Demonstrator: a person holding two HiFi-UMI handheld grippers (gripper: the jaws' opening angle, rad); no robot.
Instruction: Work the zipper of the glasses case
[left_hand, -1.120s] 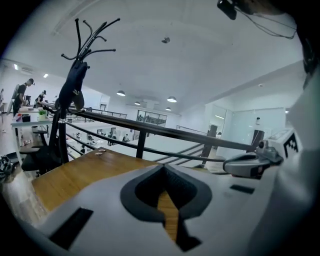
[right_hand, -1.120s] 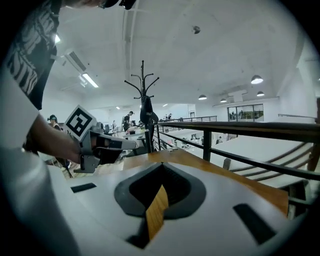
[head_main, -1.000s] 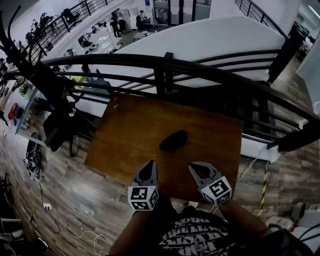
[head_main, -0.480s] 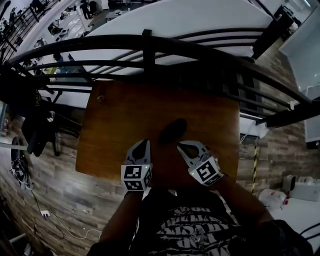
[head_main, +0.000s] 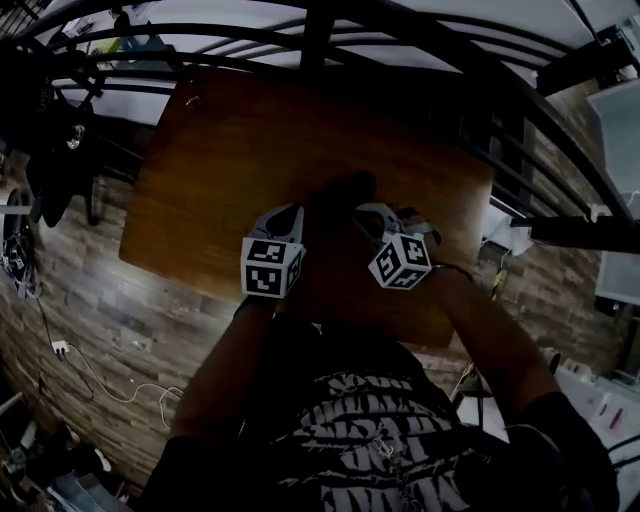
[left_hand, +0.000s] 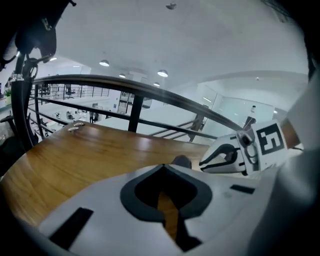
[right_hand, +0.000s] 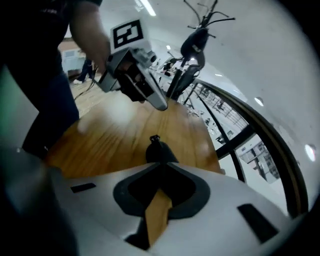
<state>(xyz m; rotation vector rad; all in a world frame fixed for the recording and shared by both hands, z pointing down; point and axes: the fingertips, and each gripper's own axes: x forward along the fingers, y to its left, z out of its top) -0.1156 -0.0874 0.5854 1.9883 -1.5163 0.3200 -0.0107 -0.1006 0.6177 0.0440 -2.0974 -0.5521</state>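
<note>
The dark, rounded glasses case (head_main: 345, 190) lies near the middle of the smooth wooden table (head_main: 200, 180). The left gripper (head_main: 288, 212) and right gripper (head_main: 372, 212) sit beside it, both clenched tight on nothing.

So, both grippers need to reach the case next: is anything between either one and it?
Nothing visible. The case lies on the bare table just beyond the shut left gripper and the shut right gripper; only wood shows between.

Glasses case (head_main: 342, 190) lies on table (head_main: 220, 170), railing (head_main: 318, 30) behind.
</note>
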